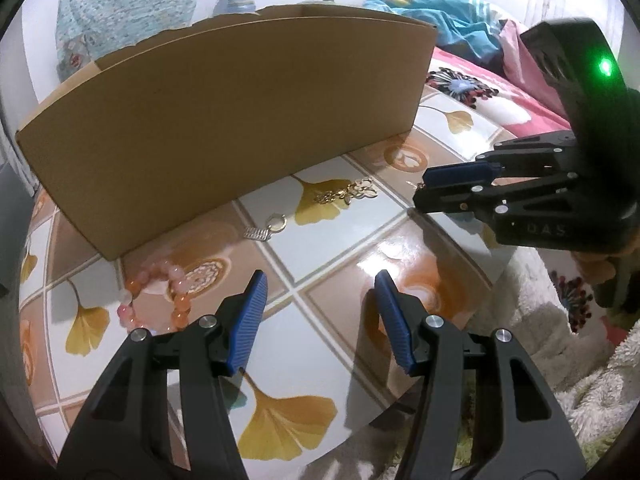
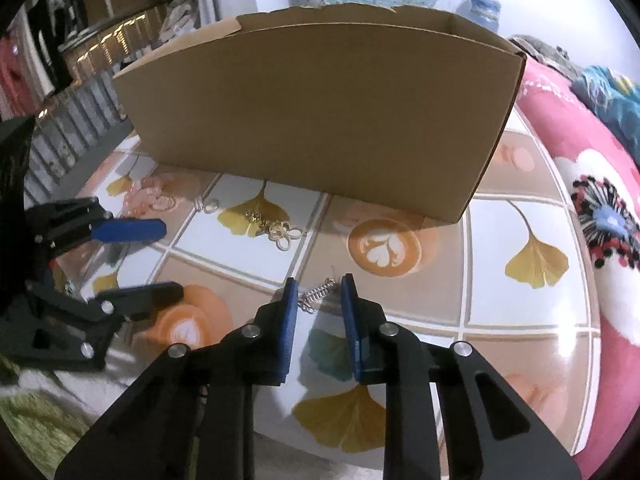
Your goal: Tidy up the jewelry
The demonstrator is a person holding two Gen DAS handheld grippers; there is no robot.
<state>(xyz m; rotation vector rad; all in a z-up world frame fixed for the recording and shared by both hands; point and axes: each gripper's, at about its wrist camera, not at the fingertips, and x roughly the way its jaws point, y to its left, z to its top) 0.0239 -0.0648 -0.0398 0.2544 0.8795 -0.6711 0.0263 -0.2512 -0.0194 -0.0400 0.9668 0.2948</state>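
Observation:
A brown cardboard box (image 1: 224, 120) stands on the patterned table; it also shows in the right wrist view (image 2: 320, 120). In front of it lie a pink bead bracelet (image 1: 160, 300), a silver ring earring (image 1: 269, 227) and a gold flower piece (image 1: 348, 196). My left gripper (image 1: 320, 308) is open and empty above the table, right of the bracelet. My right gripper (image 2: 319, 300) is partly open, its jaws on either side of a small silver earring (image 2: 317, 295) that lies on the table. The gold flower piece (image 2: 276, 230) and bracelet (image 2: 148, 196) lie further left.
The table (image 2: 520, 312) has a glossy leaf and coffee print. A pink flowered blanket (image 2: 600, 208) lies to the right, a white fluffy rug (image 1: 560, 352) at the table's near edge. A radiator (image 2: 80, 120) stands at the left.

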